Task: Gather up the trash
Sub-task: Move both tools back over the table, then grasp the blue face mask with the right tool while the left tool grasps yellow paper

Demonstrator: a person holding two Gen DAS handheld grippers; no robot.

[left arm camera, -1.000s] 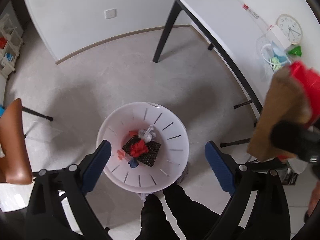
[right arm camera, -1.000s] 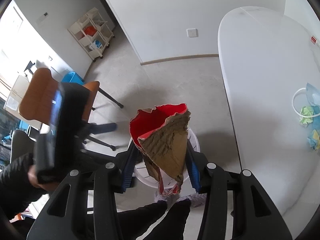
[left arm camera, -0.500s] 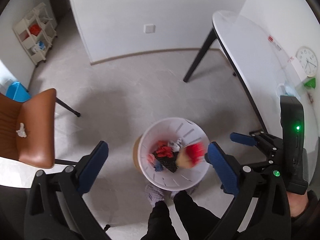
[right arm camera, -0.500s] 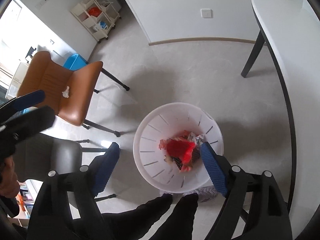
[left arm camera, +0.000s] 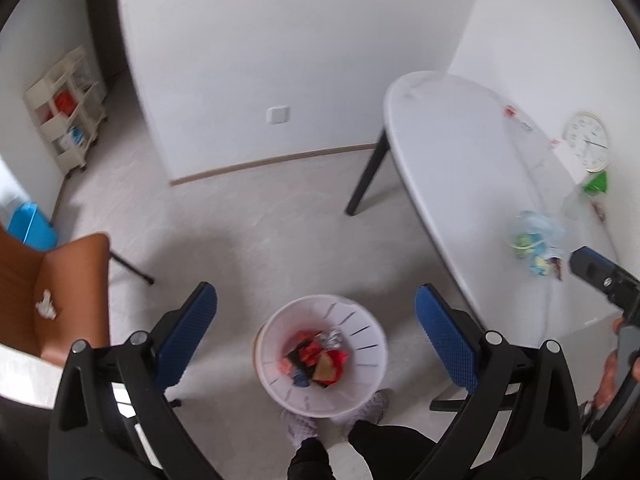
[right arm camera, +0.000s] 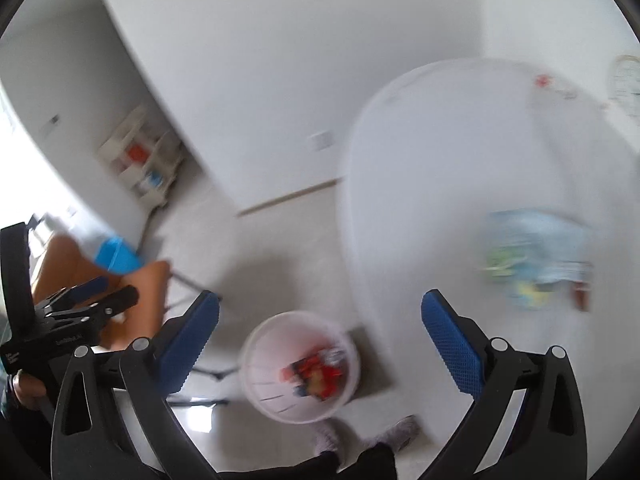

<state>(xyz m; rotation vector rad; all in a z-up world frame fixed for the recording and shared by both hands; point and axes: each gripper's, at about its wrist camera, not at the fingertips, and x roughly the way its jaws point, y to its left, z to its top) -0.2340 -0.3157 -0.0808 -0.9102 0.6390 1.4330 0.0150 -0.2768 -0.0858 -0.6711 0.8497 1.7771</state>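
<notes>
Both the left tongs (left arm camera: 316, 320) and right tongs (right arm camera: 320, 320) are wide open and hold nothing. Trash (left arm camera: 316, 360) sits in the white bin (left arm camera: 360, 328) below. More trash (left arm camera: 534, 240) waits on the tabletop (left arm camera: 460, 152).

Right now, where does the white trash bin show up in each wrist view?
Left wrist: white trash bin on the floor, bottom centre, between the open tool fingers.
Right wrist: same bin, blurred, bottom centre, slightly left.
Shared landmark: white table, to the bin's right.

R gripper (right arm camera: 320, 340) open, white bin (right arm camera: 262, 380) w/ trash (right arm camera: 316, 372) below, blurred
</notes>
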